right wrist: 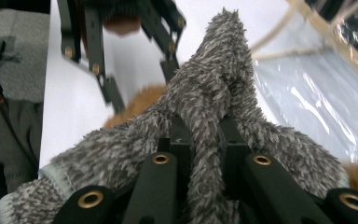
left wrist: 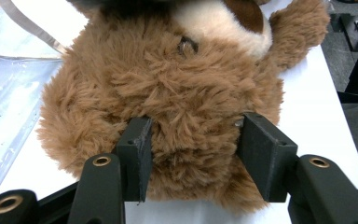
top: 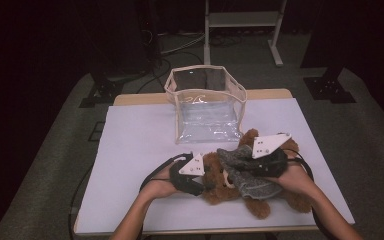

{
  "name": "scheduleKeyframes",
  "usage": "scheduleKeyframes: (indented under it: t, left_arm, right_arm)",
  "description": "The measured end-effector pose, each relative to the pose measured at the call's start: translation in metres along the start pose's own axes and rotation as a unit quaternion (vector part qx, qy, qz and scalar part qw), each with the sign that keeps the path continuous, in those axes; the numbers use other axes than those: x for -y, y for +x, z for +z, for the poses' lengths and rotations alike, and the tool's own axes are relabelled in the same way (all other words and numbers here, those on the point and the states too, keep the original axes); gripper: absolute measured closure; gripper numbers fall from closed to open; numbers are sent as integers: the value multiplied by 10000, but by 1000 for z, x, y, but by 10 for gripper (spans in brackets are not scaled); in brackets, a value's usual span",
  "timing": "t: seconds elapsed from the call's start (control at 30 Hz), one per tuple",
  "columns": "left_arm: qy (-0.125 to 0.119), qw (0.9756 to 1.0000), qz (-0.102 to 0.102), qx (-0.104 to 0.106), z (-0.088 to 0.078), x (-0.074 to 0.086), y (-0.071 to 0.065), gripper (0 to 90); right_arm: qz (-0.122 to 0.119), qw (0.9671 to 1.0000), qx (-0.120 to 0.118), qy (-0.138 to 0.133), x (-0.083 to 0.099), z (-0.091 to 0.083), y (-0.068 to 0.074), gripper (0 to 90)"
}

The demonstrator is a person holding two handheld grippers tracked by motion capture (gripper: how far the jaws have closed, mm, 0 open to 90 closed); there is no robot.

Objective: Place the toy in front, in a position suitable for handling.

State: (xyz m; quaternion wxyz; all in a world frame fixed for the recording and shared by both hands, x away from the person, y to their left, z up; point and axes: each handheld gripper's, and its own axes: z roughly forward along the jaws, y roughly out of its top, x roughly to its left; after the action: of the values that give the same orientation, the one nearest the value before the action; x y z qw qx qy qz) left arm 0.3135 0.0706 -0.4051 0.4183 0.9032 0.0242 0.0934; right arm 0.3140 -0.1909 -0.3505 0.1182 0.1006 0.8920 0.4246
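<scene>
Grey fuzzy sweater point(right wrist: 205, 107) is pinched by the right gripper point(right wrist: 204, 154) for dressing; teddy bear's head point(left wrist: 168, 93), near the table's front edge, is clamped steady by the left gripper point(left wrist: 191, 154).

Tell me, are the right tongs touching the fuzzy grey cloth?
Touching. The right gripper view shows the right tongs pinching a fold of the fuzzy grey cloth between both jaws.

Left tool point(top: 196, 181) is clamped on brown fur; right tool point(right wrist: 200, 140) is pinched tight on grey fabric.

shaggy plush bear point(left wrist: 168, 93), fuzzy grey cloth point(right wrist: 214, 84)
</scene>
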Motion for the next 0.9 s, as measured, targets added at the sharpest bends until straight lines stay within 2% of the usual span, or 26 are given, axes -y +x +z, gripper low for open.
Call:
scheduleKeyframes:
  t: [0.13, 0.2, 0.3, 0.37, 0.4, 0.5, 0.57, 0.63, 0.7, 0.77, 0.87, 0.9]
  left_arm:
    - [54, 10000, 47, 19, -2, 1, -1, 466]
    - [10, 10000, 18, 43, -3, 2, -1, 466]
    - [-113, 9999, -75, 104, -5, 3, 0, 447]
    - [-178, 9997, -106, 123, -4, 2, 0, 450]
    - [-145, 9998, -75, 124, -3, 2, 0, 450]
    - [-91, 9999, -76, 63, -4, 1, 2, 450]
    - [-180, 9998, -113, -26, -8, 1, 3, 449]
    - [-290, 9993, -183, -146, -11, -1, 5, 425]
    - [-364, 9990, -207, -127, -12, -2, 5, 419]
    - [-343, 9993, -141, -55, -9, -5, 2, 422]
    - [-214, 9997, -83, 45, -1, -6, -3, 428]
    - [-254, 9996, -76, 54, 0, -5, -3, 428]
  right_arm:
    - [-127, 9998, -14, 122, -7, 9, -1, 794]
    - [-56, 9999, 18, 156, 0, 6, -4, 795]
    - [62, 9991, 198, 371, 17, -2, -8, 795]
    - [274, 9991, 146, 275, 26, -7, -10, 795]
    - [287, 9992, 164, 243, 26, -8, -9, 795]
    - [116, 9992, 241, 296, 18, -7, -5, 795]
    - [71, 9990, 254, 349, 18, -5, -6, 795]
    - [132, 9991, 183, 353, 23, -5, -6, 795]
    - [198, 9992, 111, 323, 27, -7, -4, 796]
    - [164, 9992, 25, 360, 27, -8, 1, 796]
    - [-51, 9992, 52, 403, 19, -7, 7, 796]
    - [-130, 9993, 100, 335, 14, -6, 8, 796]
